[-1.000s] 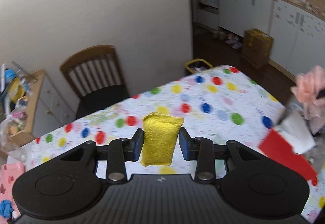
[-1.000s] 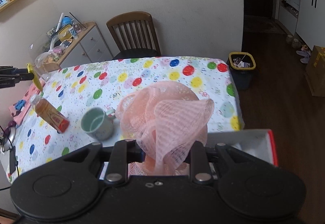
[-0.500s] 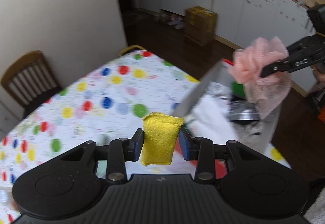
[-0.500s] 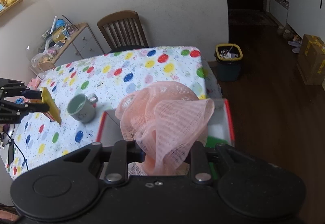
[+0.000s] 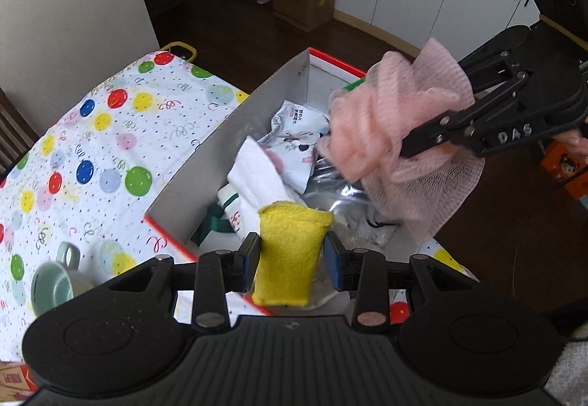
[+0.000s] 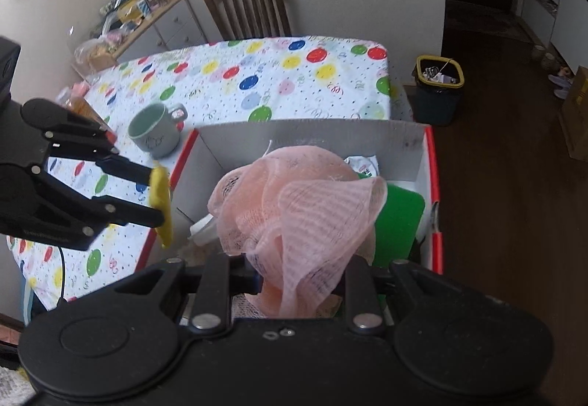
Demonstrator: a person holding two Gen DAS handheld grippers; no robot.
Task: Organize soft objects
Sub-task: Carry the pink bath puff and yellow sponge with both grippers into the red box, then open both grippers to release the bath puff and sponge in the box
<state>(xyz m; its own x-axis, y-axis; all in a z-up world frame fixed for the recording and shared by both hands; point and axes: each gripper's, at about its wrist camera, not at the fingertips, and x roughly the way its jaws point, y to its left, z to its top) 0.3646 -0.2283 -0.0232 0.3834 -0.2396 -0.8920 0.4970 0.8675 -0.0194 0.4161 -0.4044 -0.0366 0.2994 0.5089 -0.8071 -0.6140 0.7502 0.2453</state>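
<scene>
Left tool (image 5: 292, 255) pinches fuzzy yellow sponge (image 5: 290, 251); right grips pink mesh pouf (image 6: 297, 207).

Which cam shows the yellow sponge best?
Left wrist: the yellow sponge faces the lens, broad side fully visible, pinched in the left hand-held gripper. Right wrist shows it only edge-on, a thin strip.

The right gripper (image 6: 299, 277) pinches a pink mesh pouf (image 6: 294, 207) between its fingers, over an open box (image 6: 404, 145). Left of them, the left gripper (image 6: 158, 196) clamps a yellow sponge (image 6: 161, 203) — a mug (image 6: 154, 132) on the tabletop (image 6: 275, 75) beyond.
</scene>
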